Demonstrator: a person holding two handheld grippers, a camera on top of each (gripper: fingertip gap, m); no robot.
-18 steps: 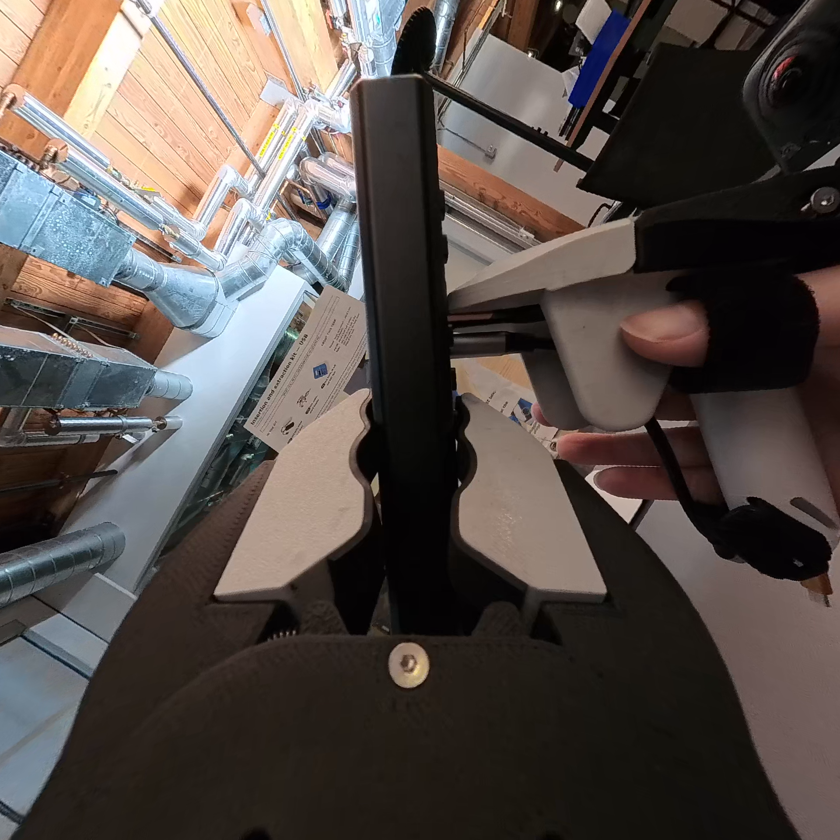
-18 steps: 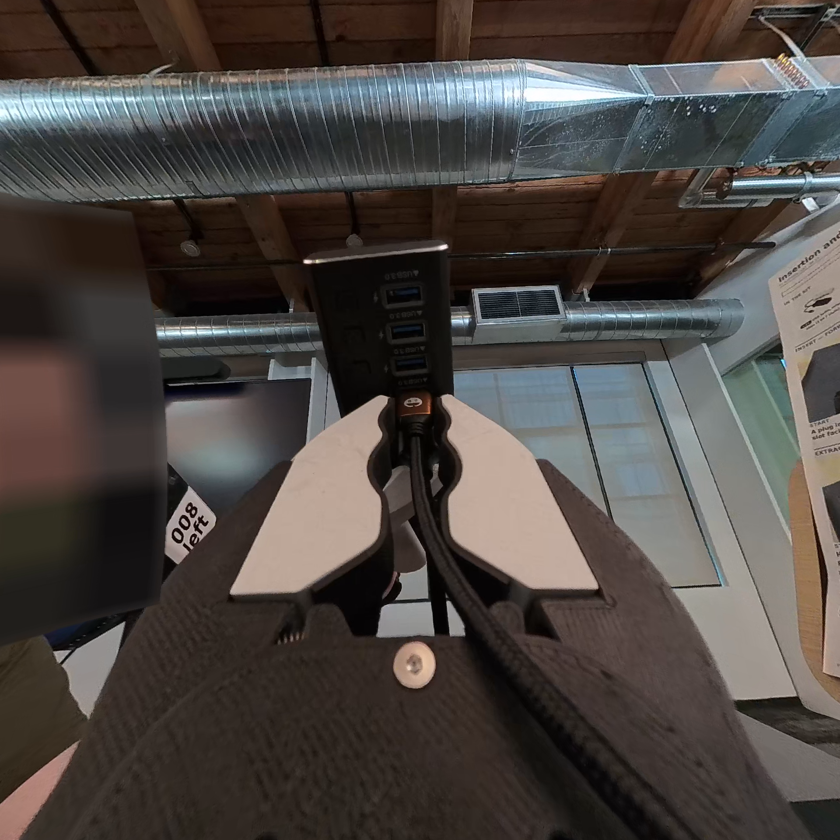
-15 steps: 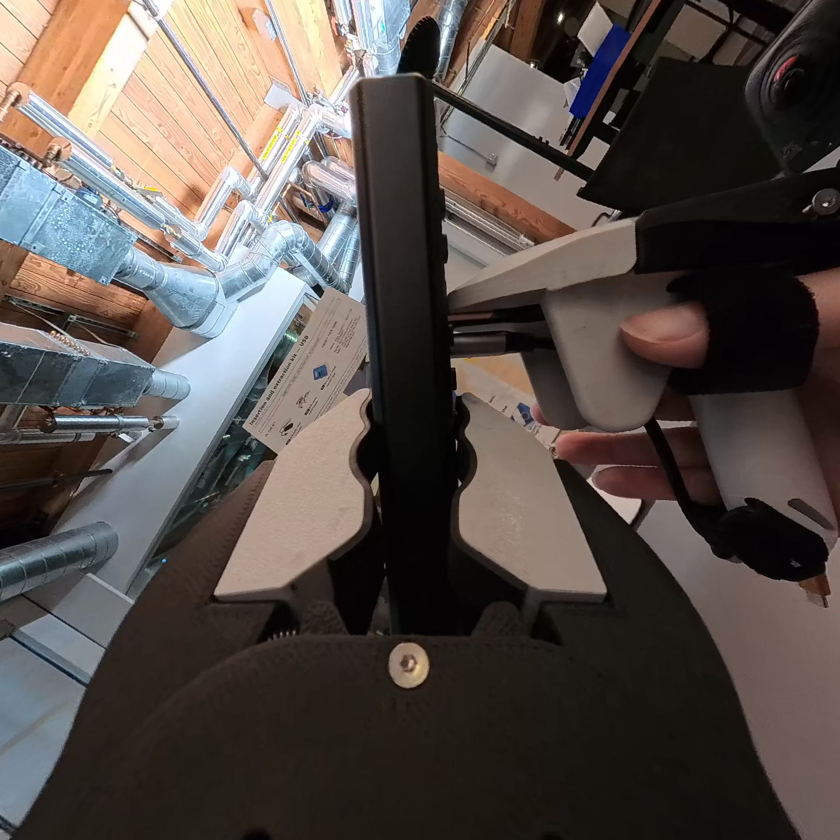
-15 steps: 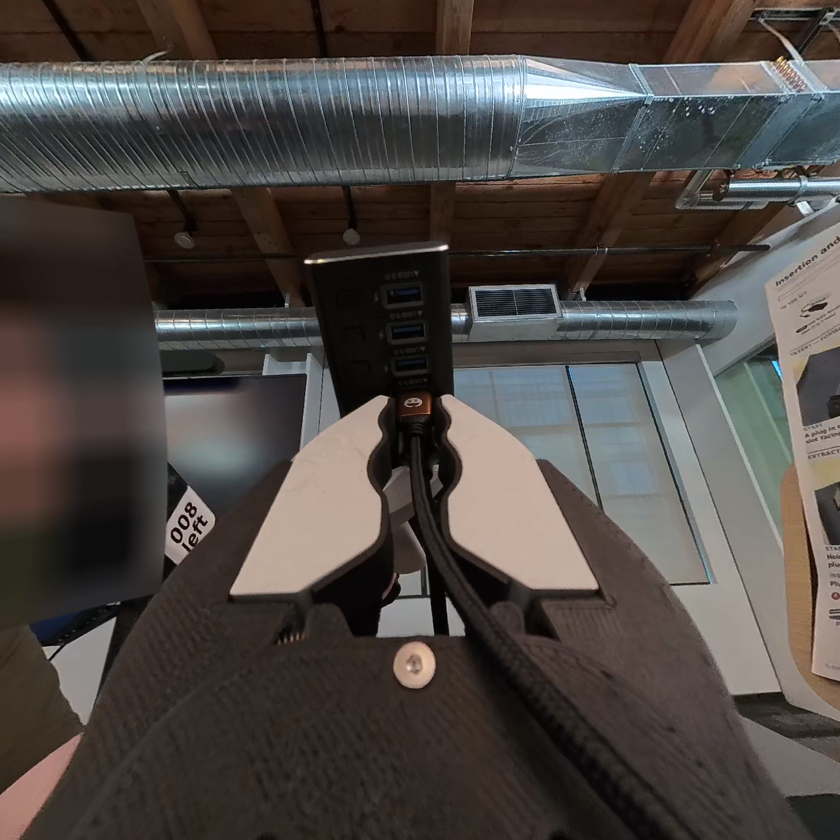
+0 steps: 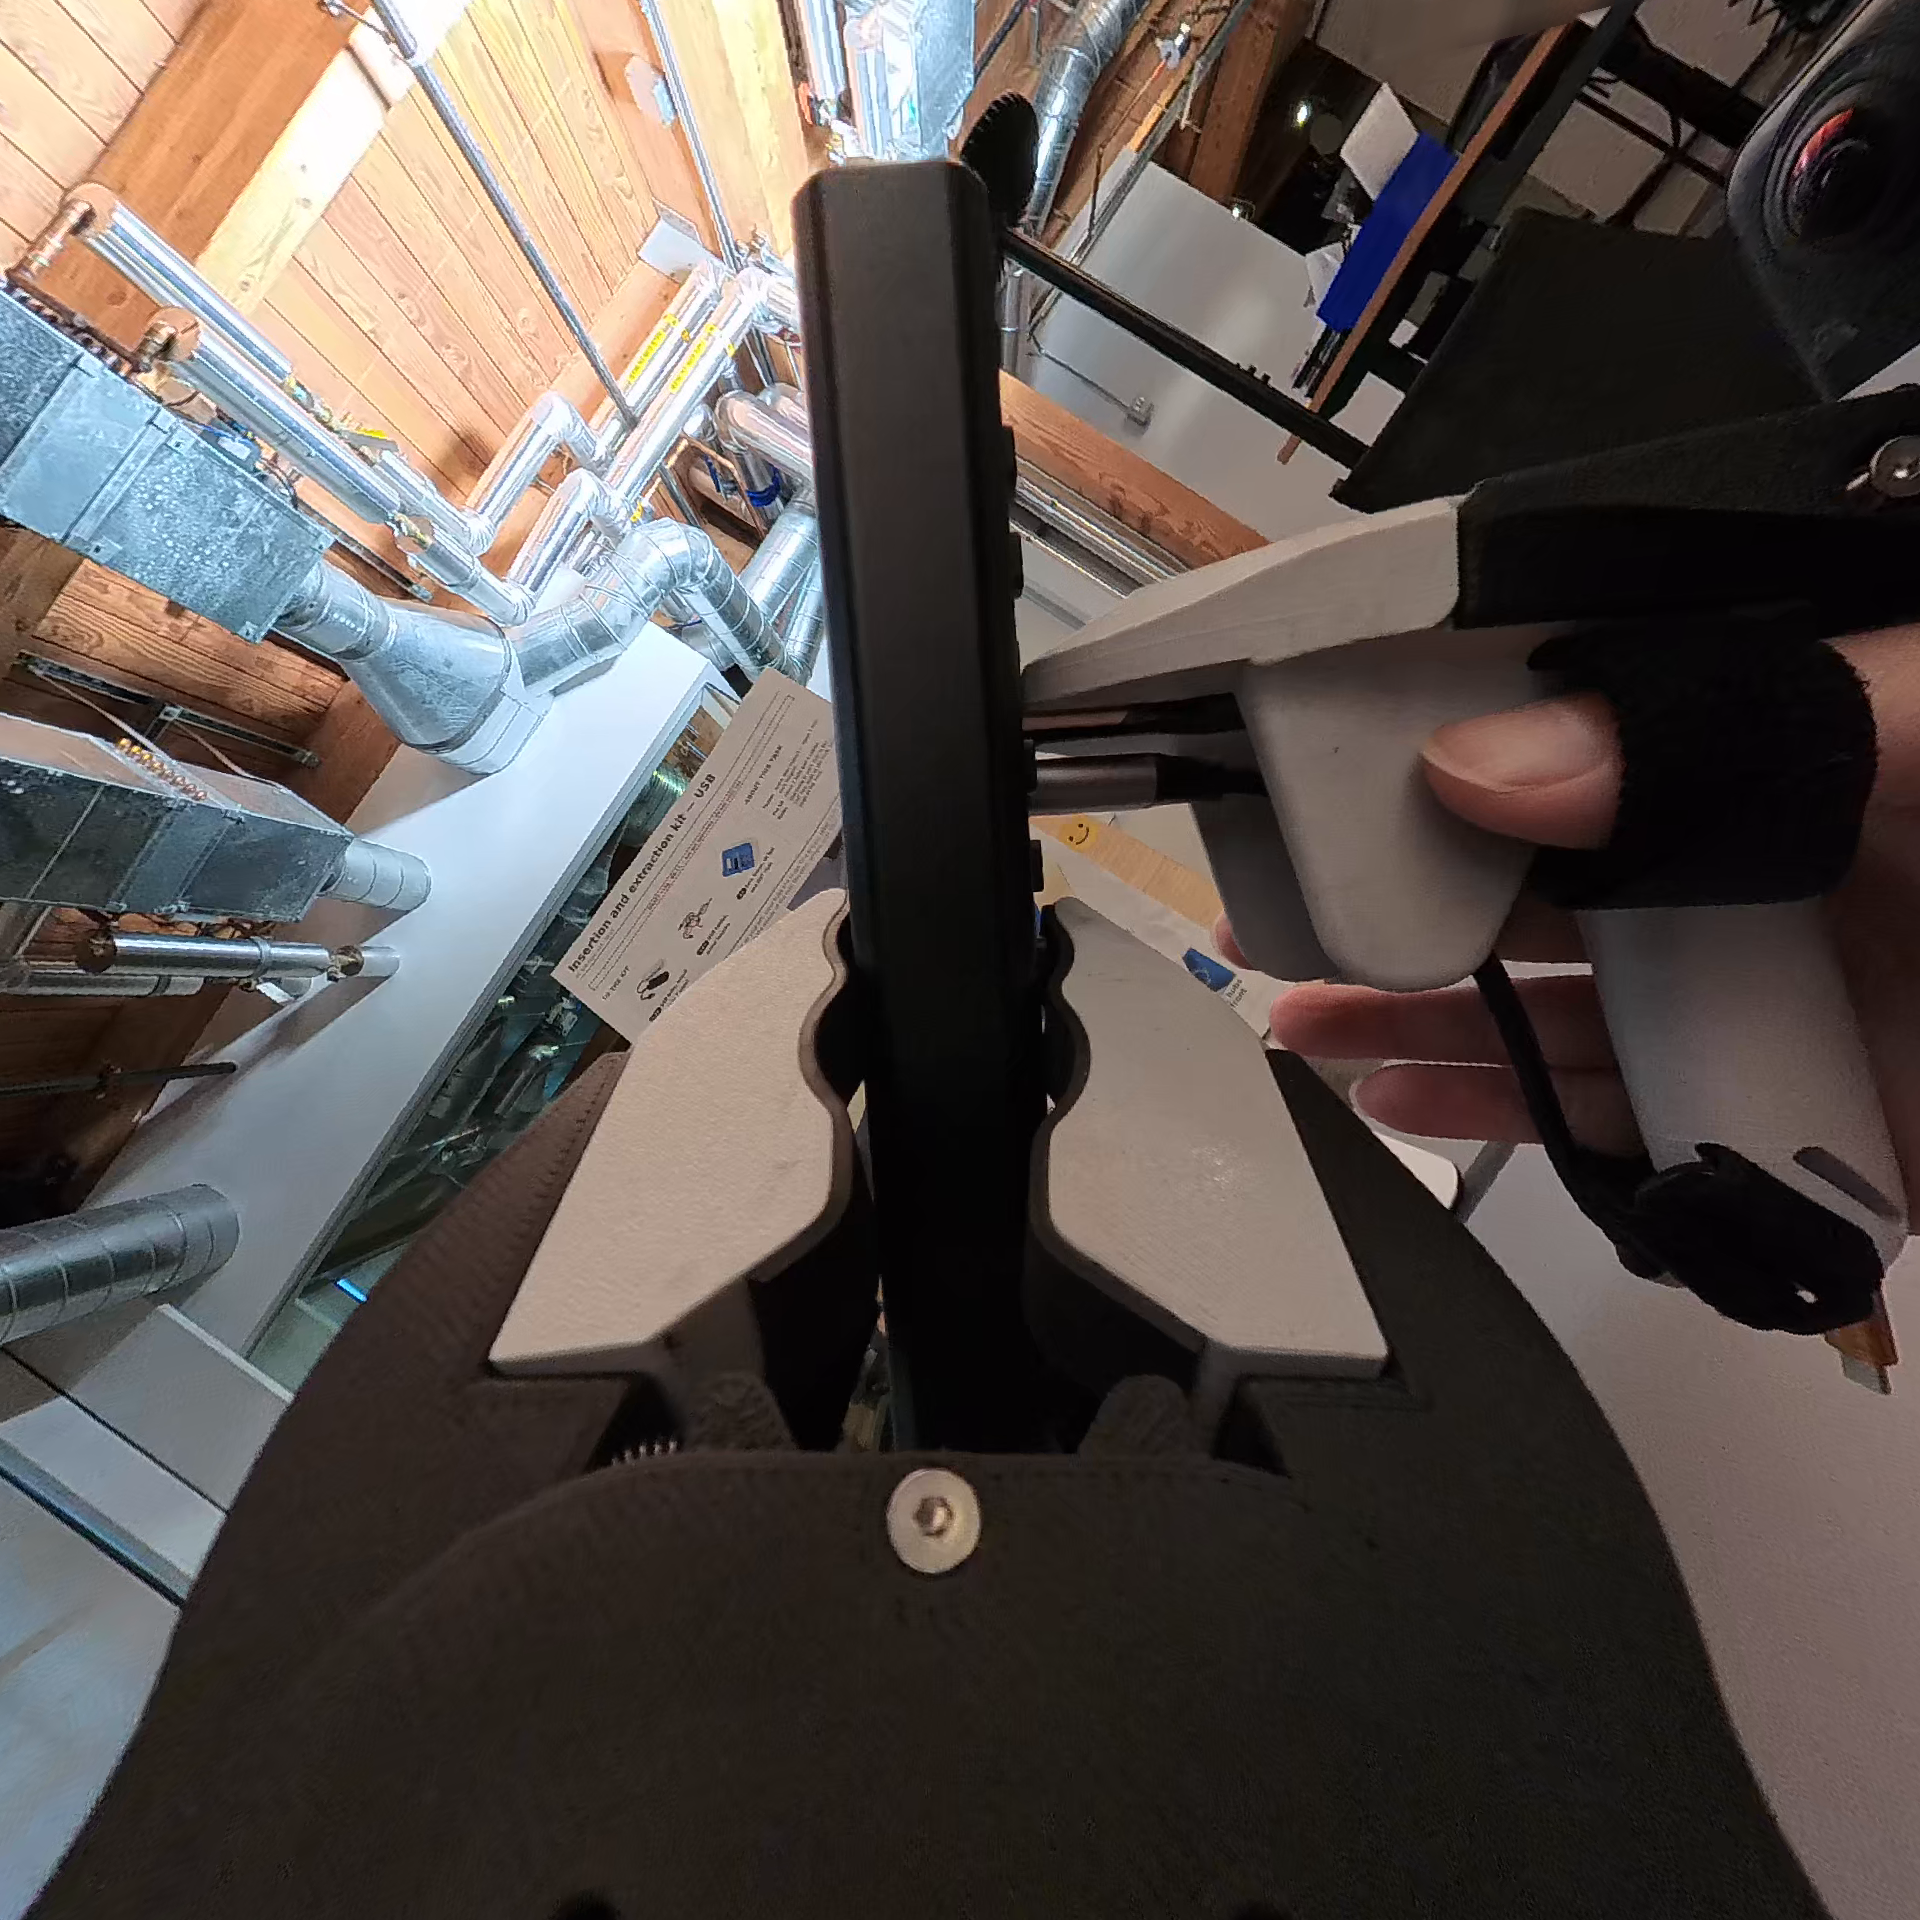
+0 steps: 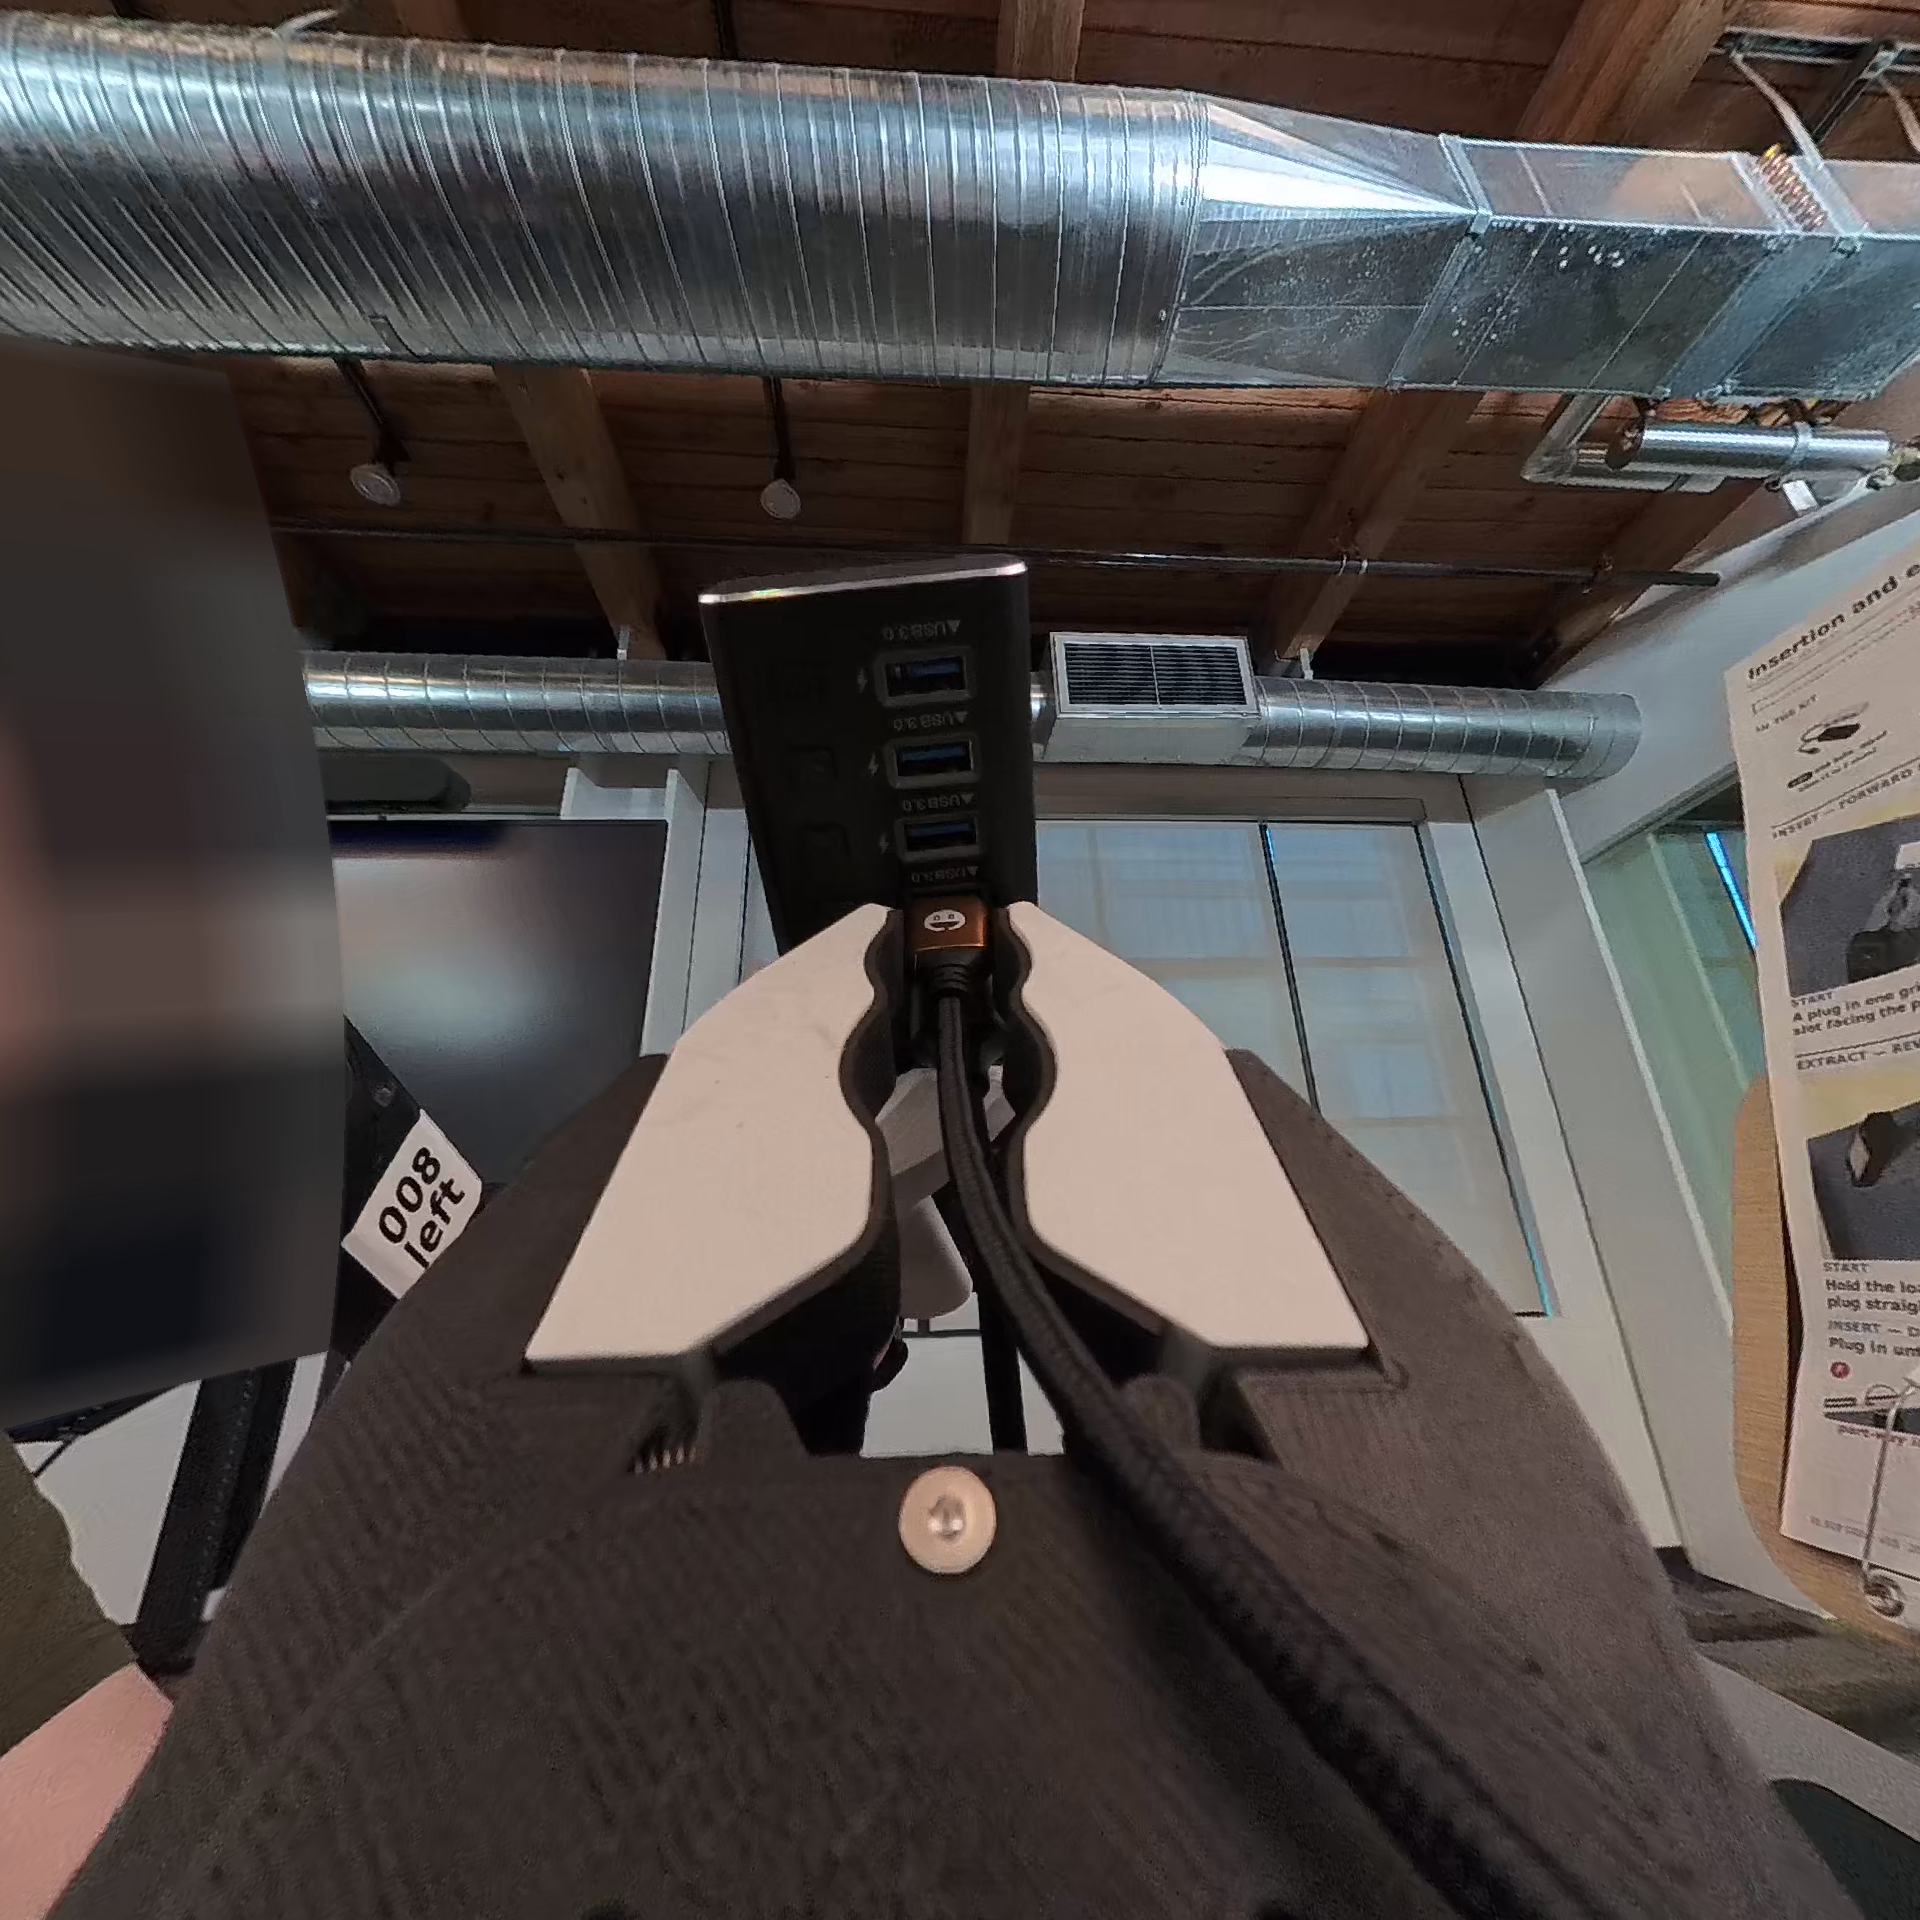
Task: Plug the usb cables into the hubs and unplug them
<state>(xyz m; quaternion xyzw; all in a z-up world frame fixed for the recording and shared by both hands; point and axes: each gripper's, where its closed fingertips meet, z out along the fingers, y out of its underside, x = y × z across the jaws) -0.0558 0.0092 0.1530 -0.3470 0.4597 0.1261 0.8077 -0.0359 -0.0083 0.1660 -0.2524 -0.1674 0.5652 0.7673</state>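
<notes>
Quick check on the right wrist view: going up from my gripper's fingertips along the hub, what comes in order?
Orange-collared USB plug clamped in the right gripper → three empty blue ports, nearest, middle, farthest → top end of the black hub.

Both views are bright and evenly lit. Daylight enters through the windows [image 6: 1340,1049]; the silver duct [image 6: 727,197] carries soft glare. Wide-angle distortion curves lines near the frame edges. The near gripper bodies are dark and slightly soft; background detail is sharp.
</notes>
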